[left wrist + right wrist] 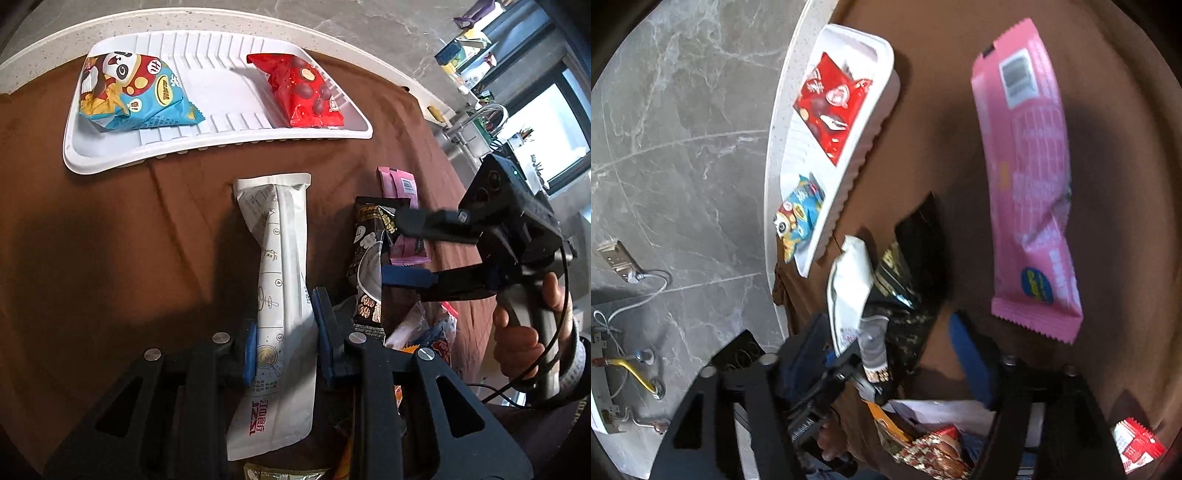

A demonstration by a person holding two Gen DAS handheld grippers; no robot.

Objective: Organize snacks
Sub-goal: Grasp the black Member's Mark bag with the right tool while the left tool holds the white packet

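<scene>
left gripper (pixel 284 336): narrow, clamped on the white pouch (pixel 275 280), mid-length.
right gripper (pixel 393 247): wide, straddling the black packet (pixel 365 258), pads not pressing.
tray (pixel 221 147): 12 o'clock from pouch; blue panda bag (pixel 136 92) and red bag (pixel 306 88) inside.
risk: pouch may sag or swing when lifted and snag the tray rim; black packet may slip.
text: pouch shows numbered steps 3–5; pink bar (pixel 1030 192) has a barcode; the rest is unreadable.

The claw hides the white packet (pixel 280 295)'s sides; print blurred.
</scene>
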